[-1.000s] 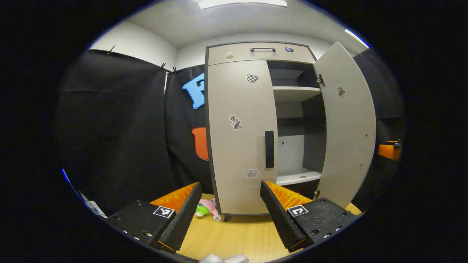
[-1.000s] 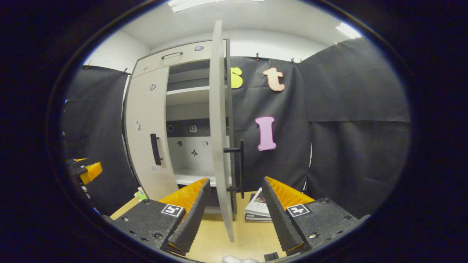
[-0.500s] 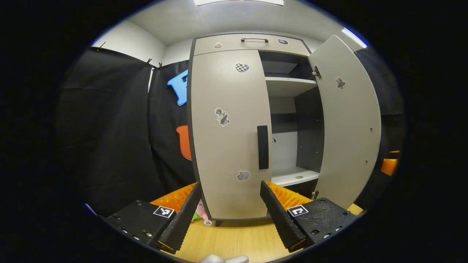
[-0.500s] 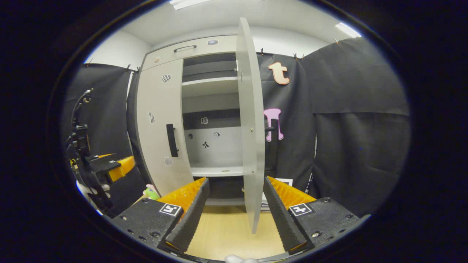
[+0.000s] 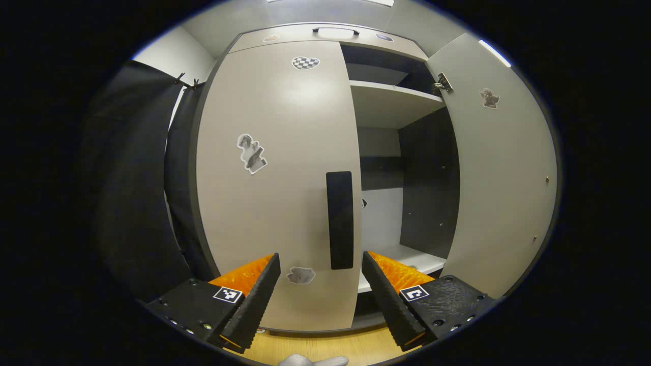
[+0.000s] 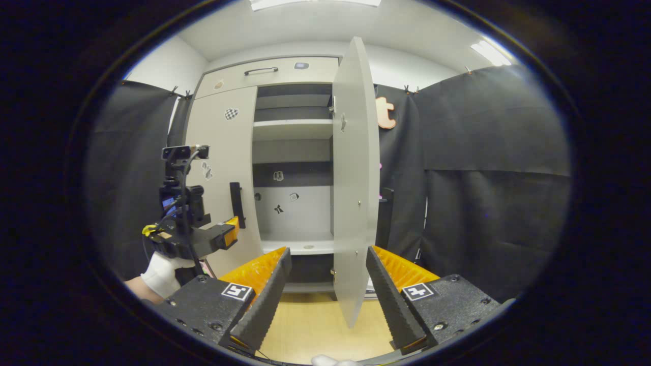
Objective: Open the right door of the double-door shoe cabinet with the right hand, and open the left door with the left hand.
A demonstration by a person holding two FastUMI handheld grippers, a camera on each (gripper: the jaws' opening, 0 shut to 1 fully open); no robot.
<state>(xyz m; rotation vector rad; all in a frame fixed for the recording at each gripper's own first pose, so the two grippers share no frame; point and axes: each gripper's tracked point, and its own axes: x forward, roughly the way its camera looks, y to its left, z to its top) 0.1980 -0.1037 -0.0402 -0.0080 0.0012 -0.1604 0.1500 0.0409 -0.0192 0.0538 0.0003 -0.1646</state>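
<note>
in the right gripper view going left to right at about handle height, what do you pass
black cloth wall → left gripper held by a gloved hand → closed left door → left door handle → open cabinet interior → open right door → black cloth wall again

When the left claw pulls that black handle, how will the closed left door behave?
Likely stiff: the left door is a flat rigid panel. It should swing outward rather than slide, as the open right door hangs on a hinge. The handle looks smooth, so possibly slippery.
</note>
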